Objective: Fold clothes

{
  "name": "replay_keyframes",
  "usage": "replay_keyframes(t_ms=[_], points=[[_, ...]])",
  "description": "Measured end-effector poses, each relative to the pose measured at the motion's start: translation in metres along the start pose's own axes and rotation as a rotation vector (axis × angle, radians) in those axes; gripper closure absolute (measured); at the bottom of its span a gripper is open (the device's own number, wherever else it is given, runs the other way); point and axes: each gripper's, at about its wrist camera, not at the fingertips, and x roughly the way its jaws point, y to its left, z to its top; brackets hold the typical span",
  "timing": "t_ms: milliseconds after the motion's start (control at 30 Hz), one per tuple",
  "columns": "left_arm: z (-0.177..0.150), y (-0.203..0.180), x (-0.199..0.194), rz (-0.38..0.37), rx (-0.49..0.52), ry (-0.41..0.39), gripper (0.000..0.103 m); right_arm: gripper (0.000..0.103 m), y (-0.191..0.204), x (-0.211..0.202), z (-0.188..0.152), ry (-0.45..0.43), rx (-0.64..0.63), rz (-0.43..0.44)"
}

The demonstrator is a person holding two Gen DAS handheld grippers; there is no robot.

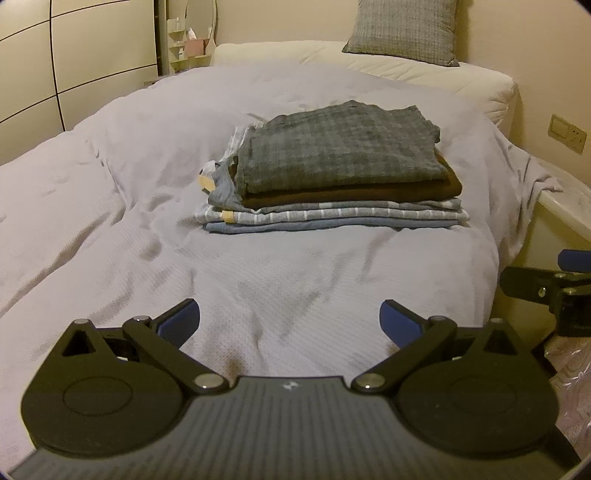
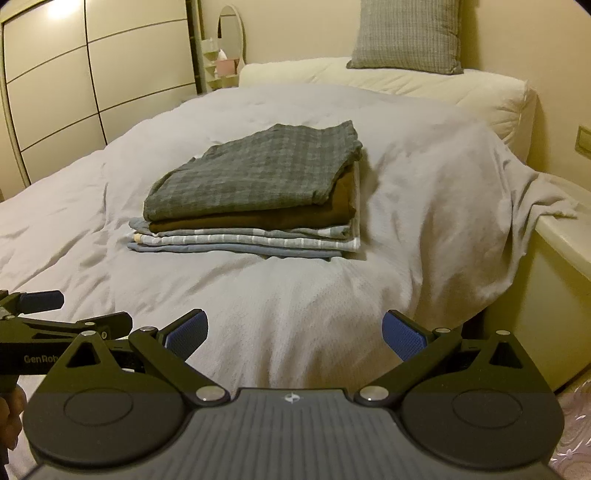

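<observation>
A stack of folded clothes point(image 1: 332, 177) point(image 2: 251, 199) rests on the pale bedspread point(image 1: 110, 206) point(image 2: 424, 206) in the middle of the bed. A grey checked garment point(image 1: 340, 147) point(image 2: 255, 170) lies on top, over a brown one point(image 1: 351, 194) point(image 2: 258, 219), then striped grey and blue pieces. My left gripper point(image 1: 290, 323) hovers open over the near part of the bed, well short of the stack, with nothing between its blue pads. My right gripper point(image 2: 295, 332) is open too, equally far back and empty. Each gripper shows at the edge of the other's view.
A grey cushion point(image 1: 404, 29) point(image 2: 406, 35) leans on the wall above a cream pillow point(image 1: 406, 70) point(image 2: 424, 85) at the head of the bed. A wardrobe point(image 1: 74, 55) point(image 2: 92, 74) stands on the left, a mirror shelf point(image 2: 225, 48) behind. A cream bedside ledge point(image 2: 561, 236) is on the right.
</observation>
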Motion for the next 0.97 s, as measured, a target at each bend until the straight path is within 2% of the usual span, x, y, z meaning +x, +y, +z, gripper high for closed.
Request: replay_keyframes(t_ms=[600, 967], points=[[0.003, -0.002, -0.037, 0.003, 0.015, -0.044, 0.001, 0.0, 0.007, -0.037, 0.005, -0.047, -0.01, 0.016], [0.002, -0.008, -0.043, -0.009, 0.009, -0.063, 0.001, 0.0, 0.004, -0.041, 0.004, -0.049, -0.001, 0.02]])
